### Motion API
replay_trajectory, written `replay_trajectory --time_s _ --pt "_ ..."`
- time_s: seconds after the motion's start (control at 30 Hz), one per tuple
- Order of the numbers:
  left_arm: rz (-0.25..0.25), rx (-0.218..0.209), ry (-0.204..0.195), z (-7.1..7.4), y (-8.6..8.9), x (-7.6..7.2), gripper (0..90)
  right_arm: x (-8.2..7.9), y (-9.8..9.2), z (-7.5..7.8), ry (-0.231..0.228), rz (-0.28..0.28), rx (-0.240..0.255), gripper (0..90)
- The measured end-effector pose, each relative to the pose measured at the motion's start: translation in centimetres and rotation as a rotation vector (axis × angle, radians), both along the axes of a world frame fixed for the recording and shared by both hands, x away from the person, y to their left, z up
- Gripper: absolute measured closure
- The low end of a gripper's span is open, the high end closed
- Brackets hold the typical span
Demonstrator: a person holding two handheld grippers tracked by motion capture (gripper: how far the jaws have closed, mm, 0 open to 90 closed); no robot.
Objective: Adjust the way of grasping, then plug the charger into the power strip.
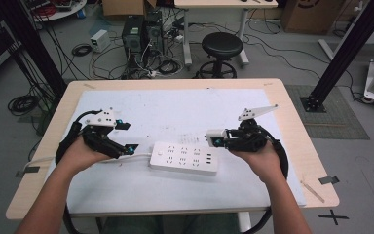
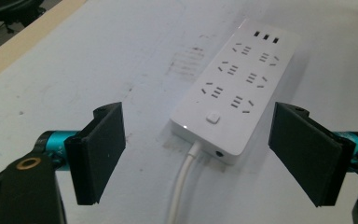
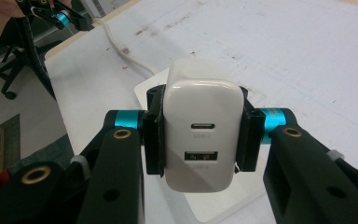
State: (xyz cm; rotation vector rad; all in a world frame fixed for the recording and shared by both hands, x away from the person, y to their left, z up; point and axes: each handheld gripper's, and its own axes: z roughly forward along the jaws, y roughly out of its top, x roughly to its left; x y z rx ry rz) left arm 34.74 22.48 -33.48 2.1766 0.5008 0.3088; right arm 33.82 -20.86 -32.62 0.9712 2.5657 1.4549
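A white power strip (image 1: 185, 158) lies flat on the white mat near the table's front middle, its cable (image 2: 182, 184) running off to the left. My left gripper (image 1: 126, 142) hovers at the strip's cable end, jaws wide open and nothing between them; the left gripper view shows the strip (image 2: 237, 88) just ahead of the open jaws. At the strip's right end, my right gripper (image 1: 217, 138) is shut on a white USB charger (image 3: 200, 131), held above the strip (image 3: 223, 205) with its two ports facing the camera.
The white mat (image 1: 175, 112) covers most of the wooden table (image 1: 292, 117). Behind the table stand a black stool (image 1: 221, 51), computer towers (image 1: 141, 34) and tangled floor cables. A black frame post (image 1: 343, 53) rises at the right.
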Motion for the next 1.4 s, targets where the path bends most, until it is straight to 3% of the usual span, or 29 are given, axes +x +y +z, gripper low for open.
replay_trajectory --time_s 0.1,0.4,0.43,0.67,0.8,0.83,1.2,1.23,1.4 --pt "0.009 0.018 -0.012 0.0 0.3 0.3 18.7 0.2 0.0 0.0 0.003 0.000 -0.002 63.3" --pt "0.029 0.001 -0.006 0.0 1.3 1.0 18.7 0.9 -0.1 -0.1 0.006 -0.002 -0.024 63.3" --pt "0.040 0.007 -0.009 0.0 1.6 1.1 18.7 1.4 0.0 0.0 0.009 0.010 -0.058 63.3" --pt "0.065 0.020 -0.006 0.1 2.6 1.4 18.7 2.2 0.6 0.5 0.011 0.039 -0.102 63.3" --pt "0.077 0.035 -0.004 0.1 3.1 1.4 18.7 3.2 1.6 1.1 0.005 0.072 -0.158 63.3" --pt "0.091 0.037 -0.003 0.2 3.7 1.3 18.7 3.7 2.6 1.5 0.000 0.108 -0.204 63.3" --pt "0.116 0.076 0.007 -0.1 5.1 1.3 18.7 5.5 5.0 1.8 0.012 0.208 -0.338 63.3" --pt "0.115 0.074 0.011 -0.2 5.3 1.2 18.7 6.1 5.8 1.6 0.043 0.252 -0.409 63.3" --pt "0.120 0.081 0.018 -0.4 5.5 1.2 18.7 6.4 6.6 1.3 0.064 0.309 -0.459 63.4"
